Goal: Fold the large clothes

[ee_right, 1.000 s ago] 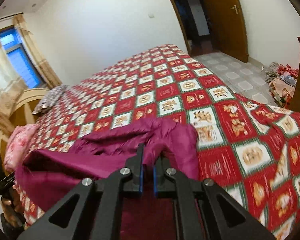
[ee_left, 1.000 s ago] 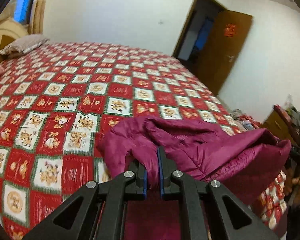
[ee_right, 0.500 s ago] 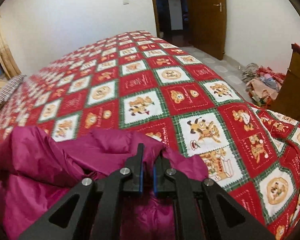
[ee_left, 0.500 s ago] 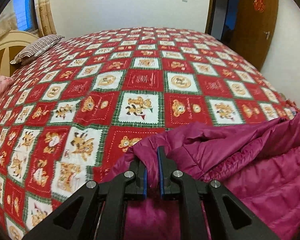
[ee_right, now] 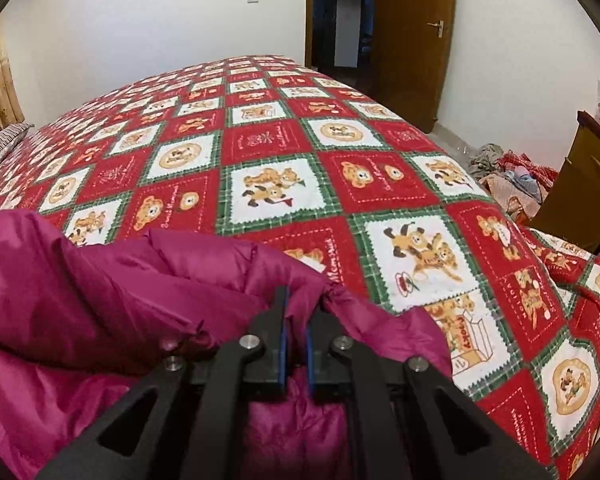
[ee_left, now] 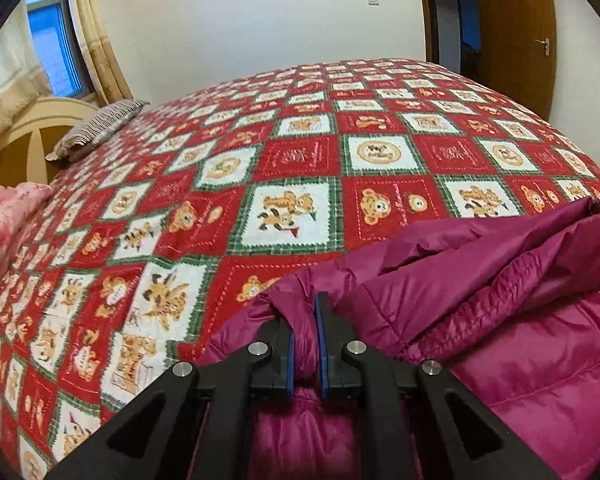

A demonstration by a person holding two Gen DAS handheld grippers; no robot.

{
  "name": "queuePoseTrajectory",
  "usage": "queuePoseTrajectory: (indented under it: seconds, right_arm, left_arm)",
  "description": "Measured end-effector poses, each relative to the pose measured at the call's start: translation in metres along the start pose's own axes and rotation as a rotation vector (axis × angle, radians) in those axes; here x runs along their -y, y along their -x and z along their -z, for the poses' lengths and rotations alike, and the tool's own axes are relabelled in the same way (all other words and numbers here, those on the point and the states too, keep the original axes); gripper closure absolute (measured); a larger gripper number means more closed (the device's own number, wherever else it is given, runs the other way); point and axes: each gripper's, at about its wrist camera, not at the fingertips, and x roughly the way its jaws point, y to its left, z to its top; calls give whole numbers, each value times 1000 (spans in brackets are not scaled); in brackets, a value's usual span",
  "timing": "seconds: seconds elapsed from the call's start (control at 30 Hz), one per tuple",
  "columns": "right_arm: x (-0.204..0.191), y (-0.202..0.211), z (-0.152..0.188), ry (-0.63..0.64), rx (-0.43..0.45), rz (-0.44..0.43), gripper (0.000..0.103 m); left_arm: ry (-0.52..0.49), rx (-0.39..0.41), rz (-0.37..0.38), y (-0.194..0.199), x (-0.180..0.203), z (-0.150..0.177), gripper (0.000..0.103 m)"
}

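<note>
The left claw (ee_left: 304, 320) is clamped tight on a pinch of the magenta puffer jacket (ee_left: 480, 304); the right claw (ee_right: 296, 312) grips another pinch (ee_right: 120, 300). The jacket lies bunched on the bed (ee_left: 300, 152), spreading toward 3 o'clock of the left claw.

Left gripper (ee_left: 305, 320): jaws nearly closed, blue-lined pads clamped on bunched fold of magenta jacket (ee_left: 480, 300), fingers aimed forward and steeply down. Black linkage arms splayed symmetrically at frame bottom (bolts visible at pivots). Right gripper (ee_right: 296, 308): same pose, jaws pinched tight on jacket fabric (ee_right: 120, 280), narrow sliver of cloth between pads, fingers angled downward. No hand or sleeve in either view.
</note>
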Motion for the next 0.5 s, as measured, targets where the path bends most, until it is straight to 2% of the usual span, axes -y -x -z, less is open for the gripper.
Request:
queuePoseTrajectory:
  seconds: [0.5]
  right_arm:
    - [-7,-4,0,21,-3,34,94]
  left_arm:
    - [13,65,0,44,-13,-15,92]
